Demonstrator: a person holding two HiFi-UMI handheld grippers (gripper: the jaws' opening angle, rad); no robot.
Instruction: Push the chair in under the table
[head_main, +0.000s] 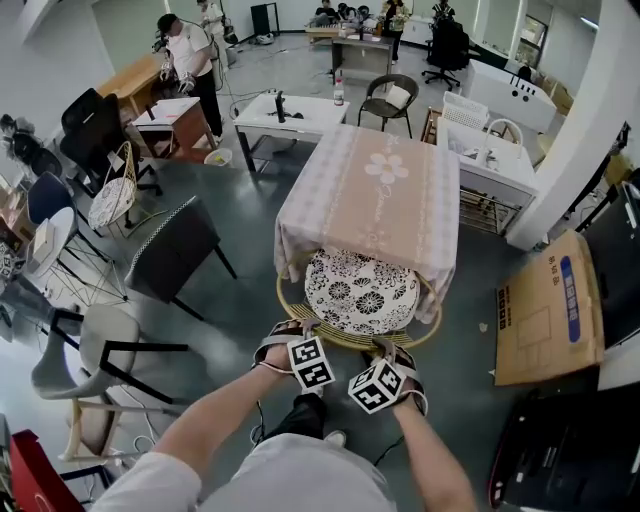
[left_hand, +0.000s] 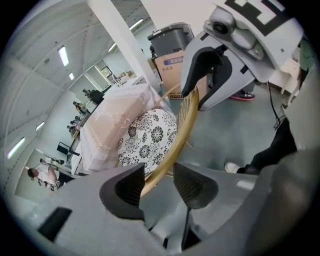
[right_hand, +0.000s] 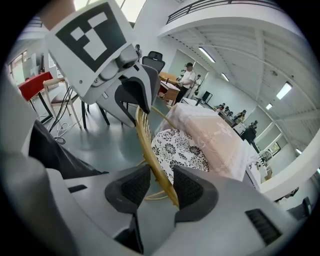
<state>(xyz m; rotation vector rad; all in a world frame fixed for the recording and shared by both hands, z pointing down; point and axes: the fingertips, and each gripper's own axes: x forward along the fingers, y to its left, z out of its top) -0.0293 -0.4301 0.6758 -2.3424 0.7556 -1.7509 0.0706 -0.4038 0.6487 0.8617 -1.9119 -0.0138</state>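
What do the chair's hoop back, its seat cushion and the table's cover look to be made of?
Hoop back: likely rattan or bent cane, tan, smooth, glossy, with thin spindles. Seat cushion: printed cloth, black-on-white flowers. Table cover: pale pink cloth, hanging in soft folds.

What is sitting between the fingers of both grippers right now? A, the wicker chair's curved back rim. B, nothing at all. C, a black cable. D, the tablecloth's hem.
A: each gripper view shows the wicker chair's curved back rim running between the spread fingers of the left gripper and of the right gripper.
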